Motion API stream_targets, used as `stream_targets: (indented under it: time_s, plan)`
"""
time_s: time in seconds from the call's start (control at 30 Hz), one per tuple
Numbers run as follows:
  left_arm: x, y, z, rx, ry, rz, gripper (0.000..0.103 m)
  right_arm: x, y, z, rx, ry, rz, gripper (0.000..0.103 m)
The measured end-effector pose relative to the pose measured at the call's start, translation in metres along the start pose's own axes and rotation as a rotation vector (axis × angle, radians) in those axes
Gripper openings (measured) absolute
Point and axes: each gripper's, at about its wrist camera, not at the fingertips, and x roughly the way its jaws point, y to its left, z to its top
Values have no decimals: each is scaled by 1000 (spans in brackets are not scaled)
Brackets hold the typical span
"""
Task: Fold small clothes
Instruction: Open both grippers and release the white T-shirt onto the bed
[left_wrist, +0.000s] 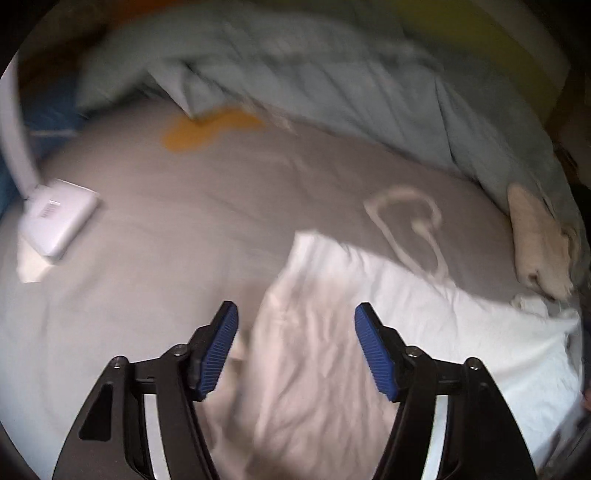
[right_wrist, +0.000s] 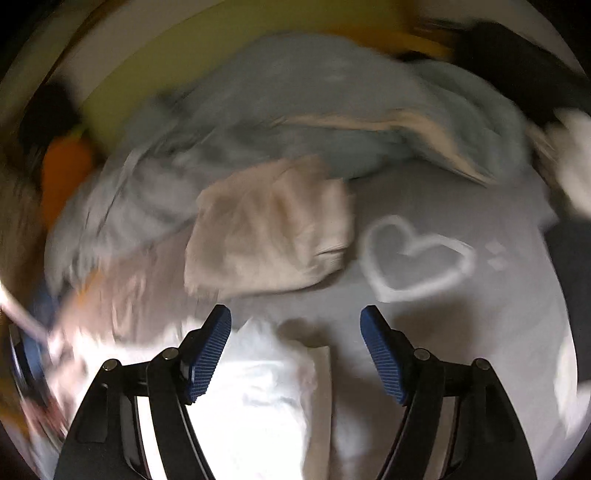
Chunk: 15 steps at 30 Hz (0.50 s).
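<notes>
- The white garment (left_wrist: 332, 354) lies rumpled on the grey bed sheet (left_wrist: 166, 258), spread below and between my left fingers; in the right wrist view the same white cloth (right_wrist: 266, 384) sits under my left-hand pad.
- My left gripper (left_wrist: 295, 345) hangs above it with its blue pads apart and nothing pinched between them; the cloth lies beneath the gap, not pressed.
- My right gripper (right_wrist: 295, 354) is spread wide too, released, with only sheet and a corner of white cloth under it.
- A folded cream garment (right_wrist: 269, 225) rests just beyond my right fingers, against the bunched pale blue duvet (right_wrist: 295, 118).
- A white heart outline (right_wrist: 413, 258) is printed on the sheet just beside the cream piece.
- A white box with a cable (left_wrist: 59, 221) lies on the sheet well off to the left.
- Both views are blurred.
</notes>
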Motion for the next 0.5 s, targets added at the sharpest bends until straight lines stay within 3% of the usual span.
stream_targets:
  time_s: [0.03,0.07,0.1,0.17,0.27,0.37,0.43,0.47,0.5]
  plan:
    - [2,-3,2,13,3,58,16,11,3,-2,-41,26,5,62]
    - [1,-4,2,18,-28,89,5,22,7,-4,-72,49,7,49]
    - [-3,-4,2,14,-55,65,4,34,10,-8,-91,65,7,29]
    - [-19,-2,-2,-18,-129,58,4,42,8,-10,-73,46,2,4]
    - [-44,6,-7,-67,-238,72,4,25,10,-9,-34,-104,47,4]
    - [-23,3,-5,-18,-169,162,4,39,27,-5,-125,-40,-94,4]
    - [-1,2,-7,-6,-110,208,8,57,21,-6,-83,-3,-157,5]
    - [4,2,-10,11,-102,244,15,61,16,-8,-49,1,-161,12]
    - [7,0,-11,24,-108,279,22,62,8,-9,-13,6,-191,27]
